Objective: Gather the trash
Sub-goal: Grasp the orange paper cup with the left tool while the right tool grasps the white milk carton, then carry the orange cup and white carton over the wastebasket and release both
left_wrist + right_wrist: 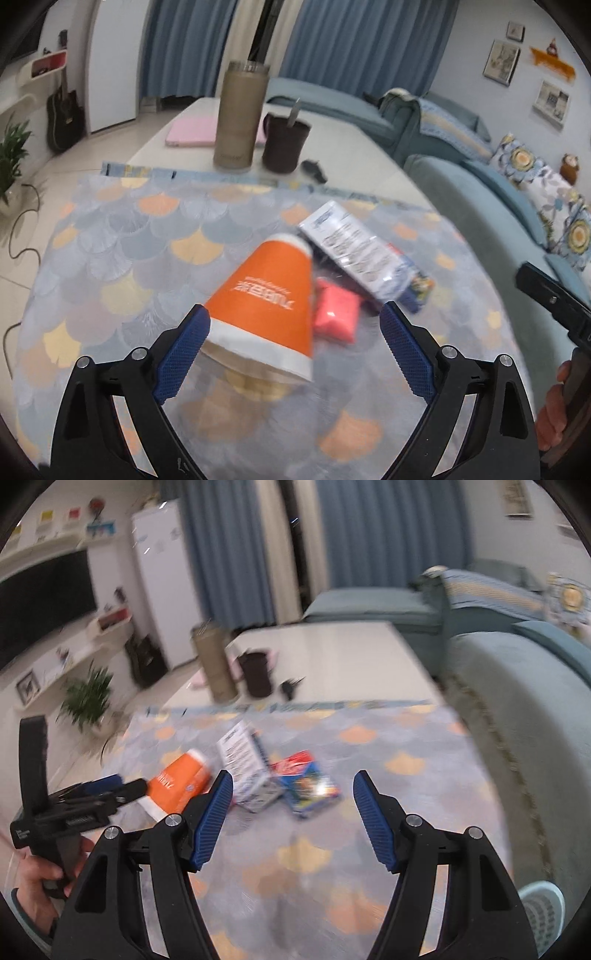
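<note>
Fingers of the left gripper, with their bumpy blue pads, are spreading wide around an orange paper cup with a white rim. The cup is lying on its side with its open mouth facing the camera. One blue pad is touching the cup's rim, and the other pad is sitting well apart from it, so nothing is being pinched. Just beside the cup, a small pink packet is lying flat, and a white box with small black print is lying tilted behind it, with a little blue wrapper at its far end. All this trash is resting on a soft cloth with grey and orange fan shapes. The right gripper is hanging above the same cloth with its fingers spread wide too, holding nothing. In its view the white box and a shiny blue and red wrapper are lying between its fingers, farther off. Past the cloth, a tall tan bottle and a dark brown cup with a spoon in it are standing on a white table. A blue-green sofa is sitting beside the table.
</note>
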Tool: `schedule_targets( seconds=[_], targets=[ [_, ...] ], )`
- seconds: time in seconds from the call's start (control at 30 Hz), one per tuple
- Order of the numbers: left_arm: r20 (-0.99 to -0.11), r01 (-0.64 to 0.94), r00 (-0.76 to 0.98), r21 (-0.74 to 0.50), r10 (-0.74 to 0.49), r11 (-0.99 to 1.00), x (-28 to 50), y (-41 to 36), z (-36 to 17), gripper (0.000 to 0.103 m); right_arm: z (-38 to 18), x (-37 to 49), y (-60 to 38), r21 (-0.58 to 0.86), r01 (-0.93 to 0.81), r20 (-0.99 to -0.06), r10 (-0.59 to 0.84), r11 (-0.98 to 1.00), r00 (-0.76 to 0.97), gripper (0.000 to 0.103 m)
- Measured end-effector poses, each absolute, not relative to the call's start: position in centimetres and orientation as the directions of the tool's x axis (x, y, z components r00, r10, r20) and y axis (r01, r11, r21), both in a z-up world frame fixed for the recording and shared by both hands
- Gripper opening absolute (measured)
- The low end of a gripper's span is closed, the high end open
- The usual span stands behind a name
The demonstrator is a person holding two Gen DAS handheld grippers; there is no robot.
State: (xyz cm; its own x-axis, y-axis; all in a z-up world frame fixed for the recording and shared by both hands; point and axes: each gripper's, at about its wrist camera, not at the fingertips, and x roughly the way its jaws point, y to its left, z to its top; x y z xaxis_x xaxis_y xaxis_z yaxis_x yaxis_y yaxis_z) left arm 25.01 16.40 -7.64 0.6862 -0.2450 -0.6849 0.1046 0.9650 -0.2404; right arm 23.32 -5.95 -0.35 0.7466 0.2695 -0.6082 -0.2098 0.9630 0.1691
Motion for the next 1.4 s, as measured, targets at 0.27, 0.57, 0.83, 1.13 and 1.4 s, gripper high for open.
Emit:
schedule_targets(
  seconds=[0.27, 0.57, 0.83, 1.13, 1.4],
  targets=[
    [-0.751, 0.112, 0.639, -0.121, -0.164, 0.986, 28.1, 15.4, -10.4, 0.091, -5.2, 29.7, 0.7, 0.114, -0.315, -0.701, 0.301, 0.942, 0.647, 0.064],
    [-0.793, 0.071, 0.59, -0.135, -0.15, 0.988, 30.3, 16.8, -12.7, 0.083, -7.6, 33.9, 3.9, 0.023, -0.344, -0.761, 0.24, 0.939, 0.602, 0.064],
    [-0.756, 0.065, 0.629, -0.181, -0.181, 0.981, 29.3, 17.3, -12.2, 0.075, -9.6, 36.0, 5.5, -0.03, -0.358, -0.812, 0.186, 0.933, 0.553, 0.063],
    [-0.7, 0.093, 0.678, -0.225, -0.227, 0.97, 27.1, 16.9, -9.2, 0.068, -7.6, 34.5, 3.5, 0.031, -0.337, -0.775, 0.235, 0.941, 0.586, 0.05],
    [-0.62, 0.172, 0.723, -0.267, -0.306, 0.948, 23.4, 14.0, -4.1, 0.068, -2.4, 29.5, -2.5, 0.172, -0.307, -0.688, 0.337, 0.936, 0.643, 0.05]
  ],
)
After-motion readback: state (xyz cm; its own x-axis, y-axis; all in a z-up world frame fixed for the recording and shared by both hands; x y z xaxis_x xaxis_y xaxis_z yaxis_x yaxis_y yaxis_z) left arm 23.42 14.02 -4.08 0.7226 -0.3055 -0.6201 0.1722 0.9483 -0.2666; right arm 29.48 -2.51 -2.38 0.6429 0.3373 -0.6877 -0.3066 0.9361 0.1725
